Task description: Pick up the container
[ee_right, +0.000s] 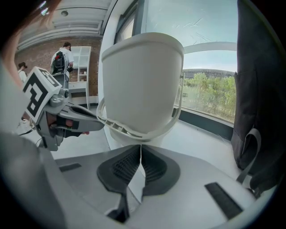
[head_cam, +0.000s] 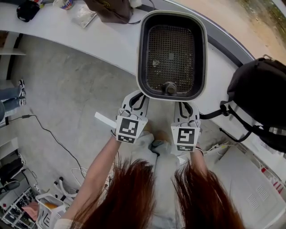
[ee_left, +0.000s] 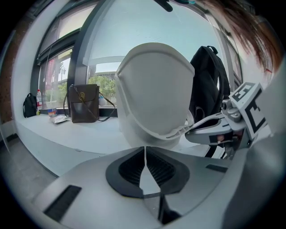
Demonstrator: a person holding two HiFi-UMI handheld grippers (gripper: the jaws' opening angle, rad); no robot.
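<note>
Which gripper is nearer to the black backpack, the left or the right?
Right. The right gripper holds the near rim of the container, with the black backpack off to its right; the left gripper holds the same rim farther from it.

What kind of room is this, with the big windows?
Probably an office or workshop space, not a home. A long curved white counter runs under tall windows, a brown bag and a backpack sit on it, and the floor is bare concrete.

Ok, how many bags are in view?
3: a brown bag behind the container, a black backpack at its right, a small black bag far left. More may be hidden.
</note>
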